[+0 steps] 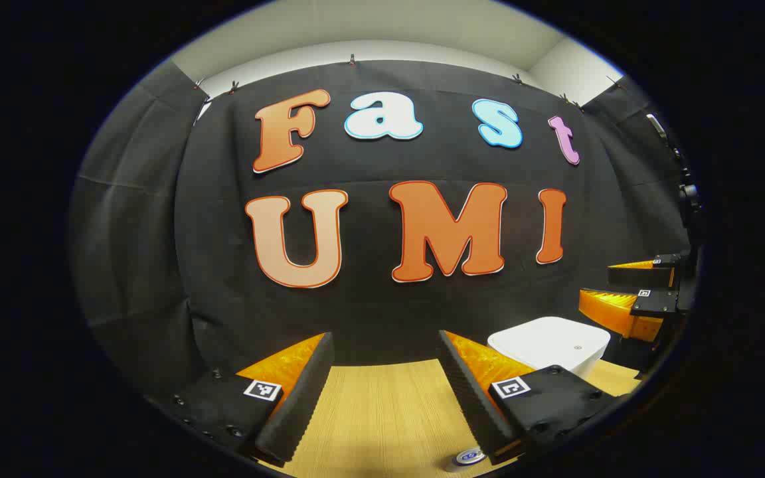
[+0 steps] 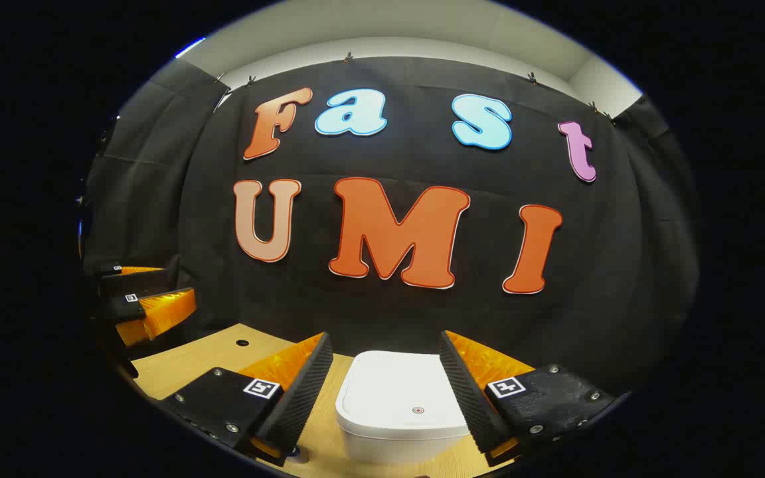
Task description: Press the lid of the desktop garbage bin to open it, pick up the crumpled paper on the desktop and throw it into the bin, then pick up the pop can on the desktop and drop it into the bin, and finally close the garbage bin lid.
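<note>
Nearest the lens in the left gripper view, the left gripper (image 1: 382, 398) fills the lower middle of the frame, its two fingers spread wide over the wooden table (image 1: 382, 411) with nothing between them. At the bottom edge, just right of centre, the round top of a can (image 1: 469, 457) peeks up; it seems to stand upright, long axis vertical, though little of it shows.

In the right gripper view, the right gripper (image 2: 382, 398) is likewise wide open and holds nothing. The white bin (image 2: 399, 405) sits at lower centre, between and beyond the fingers, not touched by them. Its lid (image 2: 396, 385) lies flat and closed, with a small round mark near the front edge facing the camera. The bin's longer side seems to run away from the lens toward the booth wall.

The closed lid fits two stages: a bin waiting to be pressed open, or one already shut again over the rubbish. The can on the table leans toward the former, in my judgement. I cannot make out the crumpled paper.
</note>
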